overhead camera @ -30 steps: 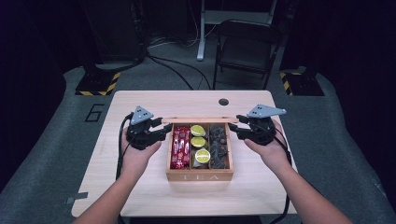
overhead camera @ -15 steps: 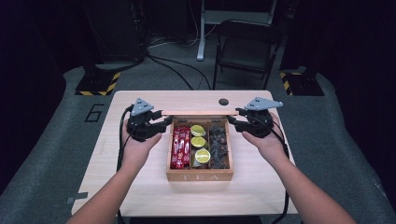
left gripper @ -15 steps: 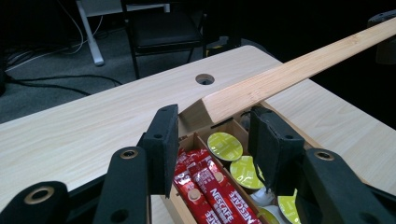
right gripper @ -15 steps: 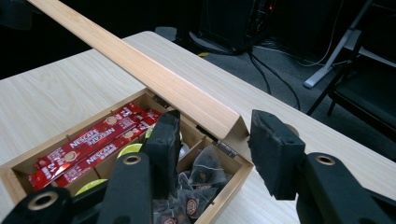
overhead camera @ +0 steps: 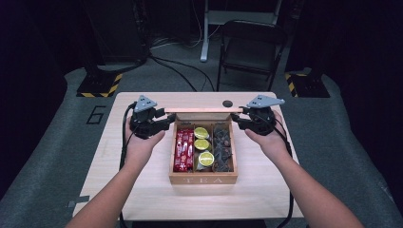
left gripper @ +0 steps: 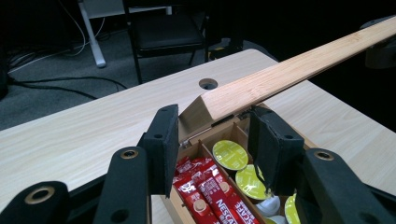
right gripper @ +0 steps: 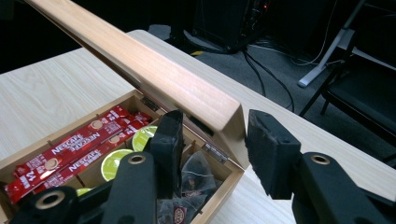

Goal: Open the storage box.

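A wooden box marked TEA (overhead camera: 203,179) stands mid-table with its lid (overhead camera: 203,110) swung up on its back hinges. Inside lie red Nescafe sachets (overhead camera: 184,149), green-topped capsules (overhead camera: 203,145) and dark tea bags (overhead camera: 222,147). My left gripper (overhead camera: 166,121) clasps the lid's left end, and my right gripper (overhead camera: 240,118) clasps its right end. In the left gripper view the lid (left gripper: 289,74) sits between both pads of the left gripper (left gripper: 215,135). In the right gripper view the jaws of the right gripper (right gripper: 212,135) have just been closing, with the end of the lid (right gripper: 154,79) between them.
A round cable hole (overhead camera: 227,103) lies in the table (overhead camera: 142,190) just behind the lid. Beyond the far edge stand a black folding chair (overhead camera: 252,42) and a white desk leg (overhead camera: 205,33), with cables on the floor.
Both grippers have shifted slightly toward the far side of the table with the lid between them, and the lid stands a little more upright.
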Tool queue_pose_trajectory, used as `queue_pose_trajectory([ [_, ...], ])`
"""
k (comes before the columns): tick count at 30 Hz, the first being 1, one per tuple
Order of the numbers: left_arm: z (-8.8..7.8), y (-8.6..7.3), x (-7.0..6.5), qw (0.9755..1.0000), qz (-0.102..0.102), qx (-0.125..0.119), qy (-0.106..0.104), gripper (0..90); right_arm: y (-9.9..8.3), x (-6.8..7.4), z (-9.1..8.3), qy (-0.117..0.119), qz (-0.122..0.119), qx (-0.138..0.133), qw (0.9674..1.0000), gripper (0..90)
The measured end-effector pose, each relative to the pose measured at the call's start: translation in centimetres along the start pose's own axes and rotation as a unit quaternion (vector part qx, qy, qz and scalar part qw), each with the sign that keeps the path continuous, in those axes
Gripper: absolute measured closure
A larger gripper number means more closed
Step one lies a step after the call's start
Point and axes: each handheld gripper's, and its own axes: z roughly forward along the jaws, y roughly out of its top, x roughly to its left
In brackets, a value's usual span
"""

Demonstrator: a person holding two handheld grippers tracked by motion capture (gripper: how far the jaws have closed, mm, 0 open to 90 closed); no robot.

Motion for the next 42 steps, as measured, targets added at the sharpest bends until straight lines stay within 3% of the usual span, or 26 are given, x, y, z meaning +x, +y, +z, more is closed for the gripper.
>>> queue_pose_trajectory([
  [10, 0.2, 0.2, 0.2, 1.0, 0.005, -0.007, 0.003, 53.8, 0.0, -0.7, 0.9, -0.001, 0.007, 0.004, 1.0, 60.3],
  [15, 0.9, 0.2, 0.3, 0.9997, 0.019, -0.012, 0.015, 53.5, 0.2, -0.8, 1.0, 0.0, 0.01, 0.003, 0.9999, 60.5],
  [28, 2.6, 0.4, 1.1, 0.9993, 0.014, -0.014, 0.031, 58.8, 0.8, -1.4, 1.6, -0.003, 0.016, -0.004, 0.9999, 60.6],
  [42, 3.7, 0.4, 2.1, 0.9991, 0.009, -0.027, 0.033, 62.5, 1.5, -2.0, 2.6, -0.013, 0.012, 0.001, 0.9998, 60.3],
])
